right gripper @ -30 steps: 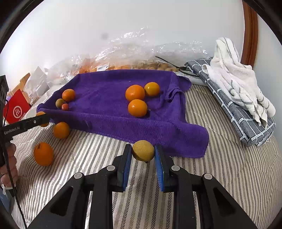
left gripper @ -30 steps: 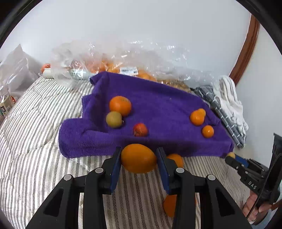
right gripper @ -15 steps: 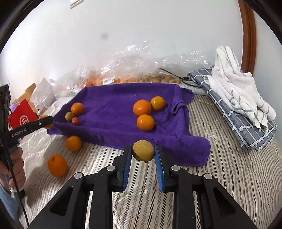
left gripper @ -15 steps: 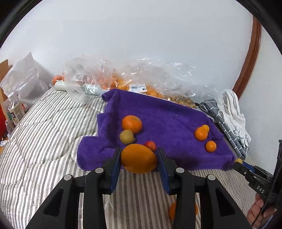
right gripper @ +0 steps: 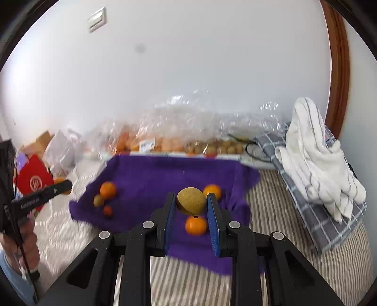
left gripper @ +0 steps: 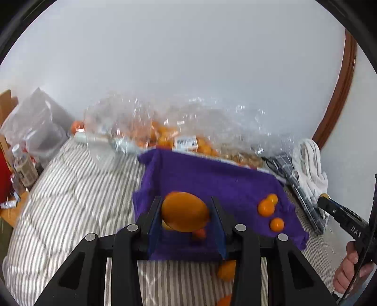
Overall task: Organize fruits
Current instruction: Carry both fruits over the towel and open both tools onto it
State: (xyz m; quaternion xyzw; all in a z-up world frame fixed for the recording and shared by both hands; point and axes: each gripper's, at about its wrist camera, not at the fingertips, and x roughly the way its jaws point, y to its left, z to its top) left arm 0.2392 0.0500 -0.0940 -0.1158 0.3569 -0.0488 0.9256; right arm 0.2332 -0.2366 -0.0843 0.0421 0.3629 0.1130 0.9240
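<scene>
Two fruits aloft: my left gripper (left gripper: 185, 215) clamps an orange (left gripper: 185, 211), right gripper (right gripper: 191, 209) a kiwi (right gripper: 191, 200). Purple towel (left gripper: 212, 181) lies frame centre, directly ahead below both.

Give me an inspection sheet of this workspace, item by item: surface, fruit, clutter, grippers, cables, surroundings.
Surface: striped bedding with a purple towel spread on it.
Job's things: large orange; brownish-yellow fruit; small oranges on the towel; an orange off the towel.
Clutter: plastic bags of fruit, white cloth on a grey checked cloth, red box.
Grippers: left gripper shut on large orange; right gripper shut on brownish-yellow fruit.
Cables: dark cord by the bags.
Surroundings: white wall, wall plate, wooden trim.
</scene>
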